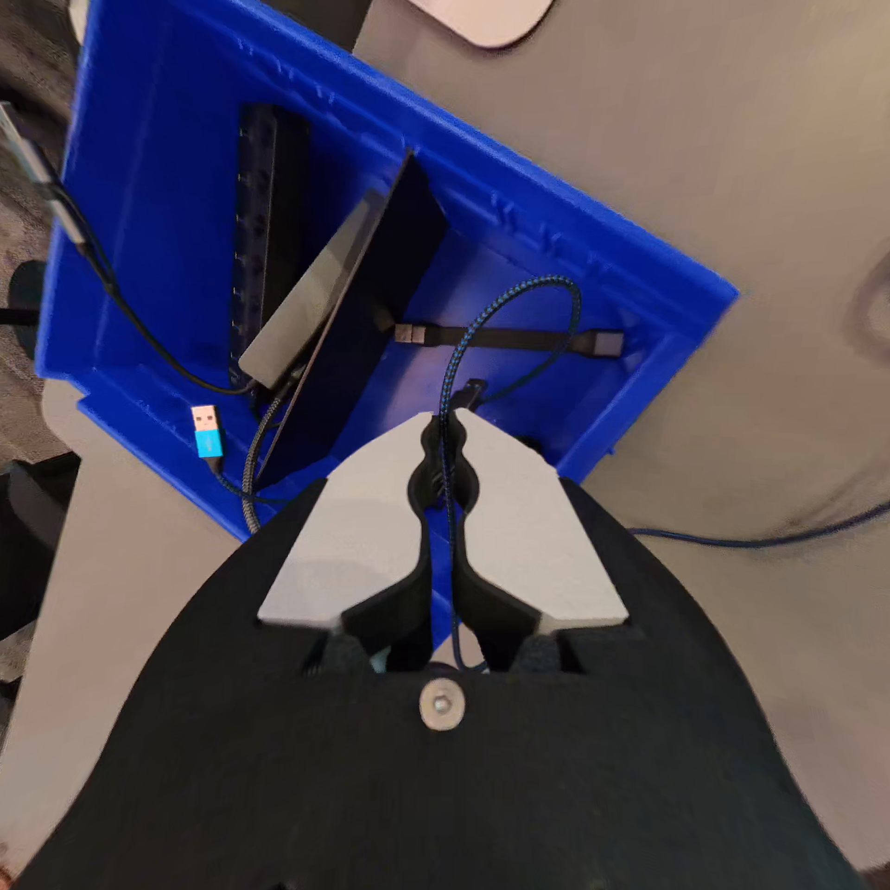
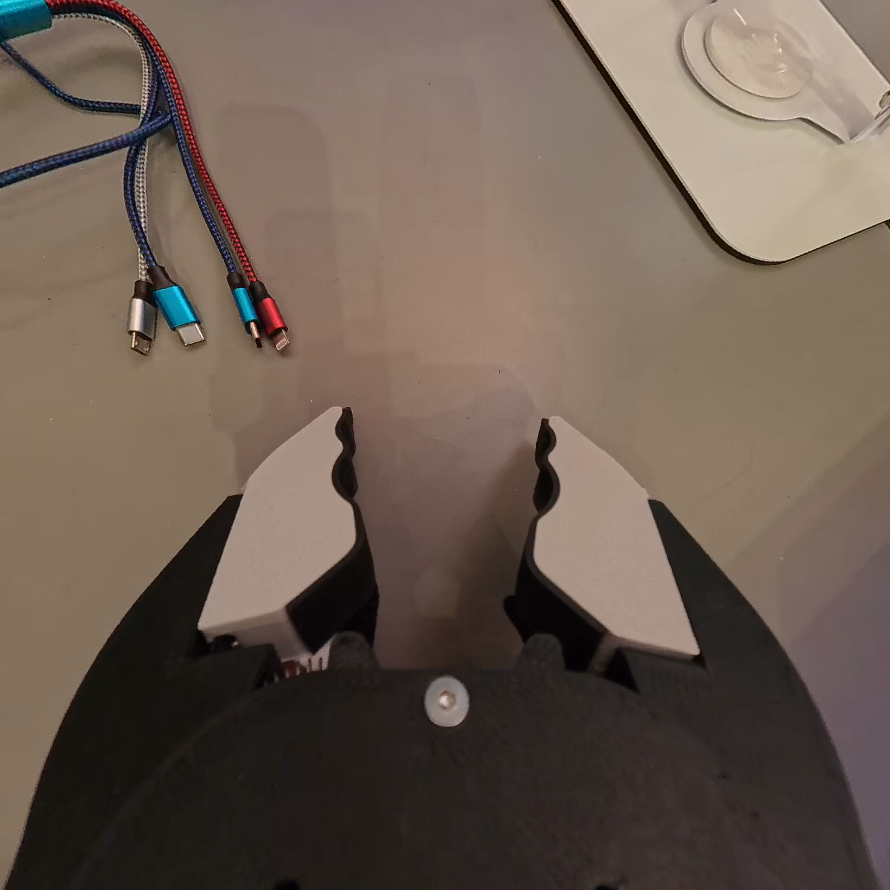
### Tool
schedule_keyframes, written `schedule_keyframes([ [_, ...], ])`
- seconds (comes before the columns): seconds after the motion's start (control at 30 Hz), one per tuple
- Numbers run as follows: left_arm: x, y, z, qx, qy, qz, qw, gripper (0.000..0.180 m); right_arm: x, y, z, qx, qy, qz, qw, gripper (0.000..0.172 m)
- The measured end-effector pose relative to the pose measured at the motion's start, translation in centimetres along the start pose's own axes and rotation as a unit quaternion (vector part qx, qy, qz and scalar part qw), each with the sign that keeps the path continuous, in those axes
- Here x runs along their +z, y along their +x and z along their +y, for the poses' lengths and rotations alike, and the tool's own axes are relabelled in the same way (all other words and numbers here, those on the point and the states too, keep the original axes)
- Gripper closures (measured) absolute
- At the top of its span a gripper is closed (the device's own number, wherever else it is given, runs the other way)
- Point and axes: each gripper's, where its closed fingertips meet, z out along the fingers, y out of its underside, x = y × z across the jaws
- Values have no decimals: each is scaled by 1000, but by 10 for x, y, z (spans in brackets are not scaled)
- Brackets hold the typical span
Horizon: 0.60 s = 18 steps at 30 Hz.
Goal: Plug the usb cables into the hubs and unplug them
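1. Left gripper (image 1: 444, 415): jaws closed, tips pinching the blue-black braided cable (image 1: 501, 301), which loops up inside the blue bin (image 1: 530, 192).
2. Same bin: grey hub (image 1: 308, 308) leaning on a black divider (image 1: 366, 308); short black flat cable (image 1: 510, 337) lying across the floor.
3. Loose USB-A plug with cyan shell (image 1: 208, 430) sits on the bin's near rim, unplugged.
4. Right gripper (image 2: 447, 418): jaws wide, nothing between them, over bare grey table (image 2: 433, 192).
5. Multi-head braided cable (image 2: 192, 308) lies on the table, well left of the right gripper.
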Motion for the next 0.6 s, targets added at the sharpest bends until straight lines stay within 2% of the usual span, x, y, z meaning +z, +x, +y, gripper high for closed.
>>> schedule_keyframes([
  [0.03,-7,-2,1,13,-8,-15,1000,177,0,0,0,0,0,0,1000,100],
  [0.13,-44,2,-22,2,61,-30,998,177,0,0,0,-2,1,2,1000,100],
  [0.37,-191,7,-75,9,206,-117,972,178,0,0,0,-1,0,1,1000,100],
  [0.47,-241,34,-103,22,263,-111,958,177,0,0,0,-1,0,1,1000,100],
  [0.6,-264,90,-135,68,287,-94,951,177,0,0,0,-1,0,2,1000,100],
])
